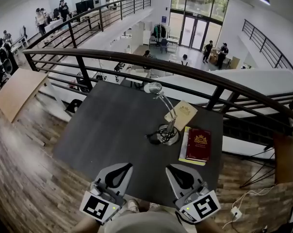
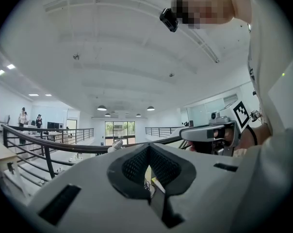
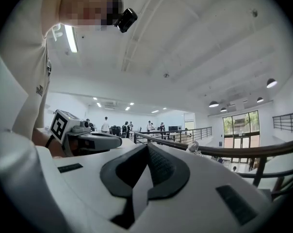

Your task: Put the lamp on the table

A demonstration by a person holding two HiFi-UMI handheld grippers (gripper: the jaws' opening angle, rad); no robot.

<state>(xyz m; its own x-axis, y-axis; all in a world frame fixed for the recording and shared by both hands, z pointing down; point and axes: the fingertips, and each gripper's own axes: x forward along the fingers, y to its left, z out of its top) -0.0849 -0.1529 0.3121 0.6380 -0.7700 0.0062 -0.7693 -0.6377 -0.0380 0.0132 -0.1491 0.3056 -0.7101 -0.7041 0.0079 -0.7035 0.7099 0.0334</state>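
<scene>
Your left gripper (image 1: 121, 168) and right gripper (image 1: 177, 170) hang level at the near edge of the table (image 1: 107, 125), jaws together, nothing between them; held clear, I judge, because placement looks complete; the lamp (image 1: 168, 133) stands upright mid-table, just beside the red book (image 1: 198, 144); railing (image 1: 185, 71) beyond.

The silver desk lamp (image 1: 169, 135) stands upright on the dark grey table (image 1: 112, 125), right of its middle; a black cord coils round its circular base, and its thin arm leans toward the far edge, head topmost
</scene>
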